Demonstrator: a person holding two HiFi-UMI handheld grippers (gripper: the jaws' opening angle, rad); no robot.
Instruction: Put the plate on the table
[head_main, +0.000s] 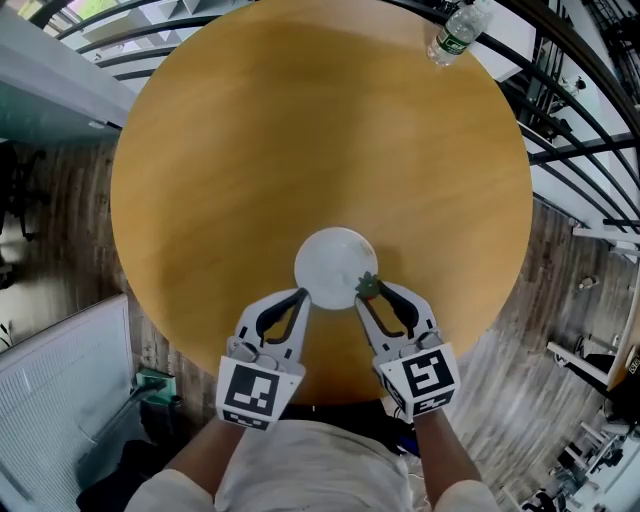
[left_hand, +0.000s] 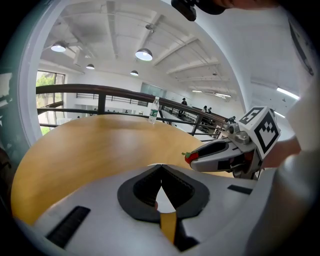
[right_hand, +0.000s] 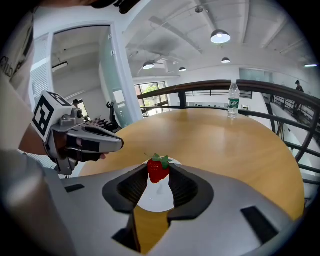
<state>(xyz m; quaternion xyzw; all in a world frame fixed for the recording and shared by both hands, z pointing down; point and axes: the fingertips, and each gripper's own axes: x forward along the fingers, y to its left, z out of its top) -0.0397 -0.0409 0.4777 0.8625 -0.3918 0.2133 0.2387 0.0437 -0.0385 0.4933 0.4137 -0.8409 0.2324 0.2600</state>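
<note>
1. Round wooden table (head_main: 300, 150) fills most of the head view, with a dark railing (head_main: 560, 150) behind it and a water bottle (head_main: 455, 32) standing near the far edge, well apart from everything else
2. the plate (head_main: 330, 262) is small and white, lying flat on the wood close to my edge of the table, so as far as I can judge it's already down where the task wants it
3. handling guess: it looks stiff and light with a smooth, probably slippery surface, and it could chip if it's ceramic (can't tell the material). Lying flat, it only offers the thin rim, so I'd come in low from the near side with one jaw over the lip and one under, not press on the top
4. left gripper (head_main: 301, 295) has its jaws together with nothing I can see between them. The tips sit right at the plate's near-left rim, touching or just short, can't tell which
5. right gripper (head_main: 366, 297) is clamped on a strawberry (right_hand: 157, 171), red body pinched between the pads, green leaves up, hovering at the plate's near-right rim
6. so the plate lies just ahead of both grippers, between their tips, and neither one holds it
</note>
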